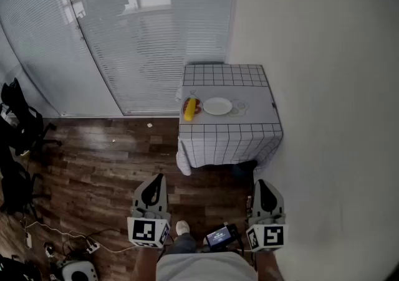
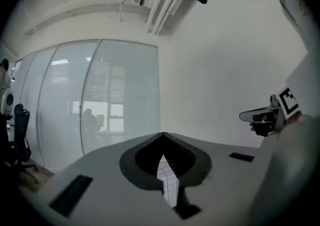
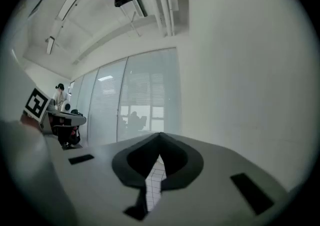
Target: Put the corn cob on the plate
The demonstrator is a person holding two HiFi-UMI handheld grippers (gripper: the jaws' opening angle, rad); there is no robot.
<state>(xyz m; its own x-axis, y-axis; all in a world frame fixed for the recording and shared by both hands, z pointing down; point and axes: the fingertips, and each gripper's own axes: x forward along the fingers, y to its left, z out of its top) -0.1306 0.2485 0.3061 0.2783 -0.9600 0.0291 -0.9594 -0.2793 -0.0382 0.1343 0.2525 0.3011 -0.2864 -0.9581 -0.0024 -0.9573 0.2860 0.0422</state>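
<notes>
Lying beside the plate (image 1: 217, 106), the corn cob (image 1: 189, 109) tops a table (image 1: 225, 76).

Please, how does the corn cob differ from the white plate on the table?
The corn cob is yellow and long; the plate is white and round. The corn cob lies at the plate's left, on something red; the plate is empty. Both rest on the checked table.

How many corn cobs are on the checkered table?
1. The corn cob lies on a small red dish at the left of the table, beside the white plate. No other shows, though the view is distant.
</notes>
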